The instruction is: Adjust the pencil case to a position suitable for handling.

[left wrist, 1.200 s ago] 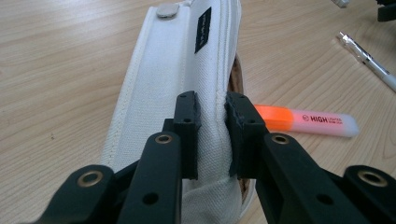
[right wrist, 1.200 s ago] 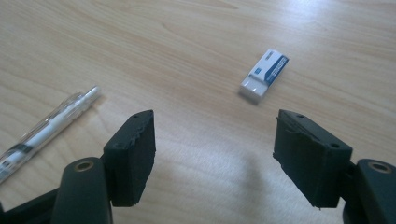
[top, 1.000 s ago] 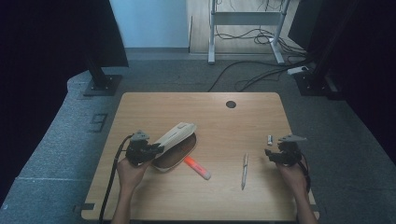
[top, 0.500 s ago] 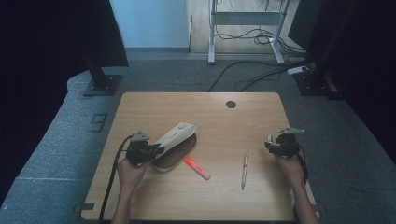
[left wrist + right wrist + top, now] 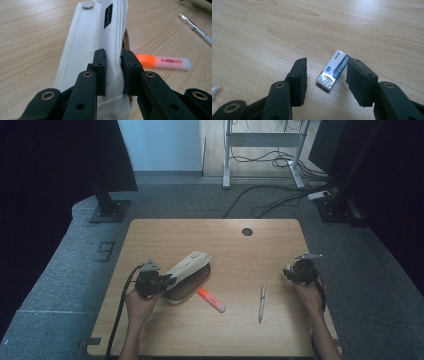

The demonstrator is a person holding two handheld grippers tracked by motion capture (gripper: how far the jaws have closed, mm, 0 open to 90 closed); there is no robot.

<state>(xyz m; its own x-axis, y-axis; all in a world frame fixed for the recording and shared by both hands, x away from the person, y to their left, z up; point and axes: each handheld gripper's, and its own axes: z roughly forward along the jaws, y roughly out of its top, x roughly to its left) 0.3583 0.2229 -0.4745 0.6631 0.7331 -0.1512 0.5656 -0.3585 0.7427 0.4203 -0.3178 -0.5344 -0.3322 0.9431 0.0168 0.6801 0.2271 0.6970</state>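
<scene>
Counting one eraser [image 5: 332, 73], one pen [image 5: 261, 301]

Both forearms are bare, with no sleeves. The left gripper [image 5: 113, 72] has matte black jaws with brass-ringed screw holes and flat, blocky pads; a black cable [image 5: 116, 320] trails behind it. The right gripper [image 5: 325, 75] looks alike, topped by a grey three-cornered plate [image 5: 307, 255].

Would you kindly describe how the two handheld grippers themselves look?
Both are black. The left gripper has angular black jaws with brass-ringed holes and flat rectangular pads; a black cable trails from it. The right gripper has matching jaws and carries a grey three-cornered plate on top. Forearms are bare.
</scene>
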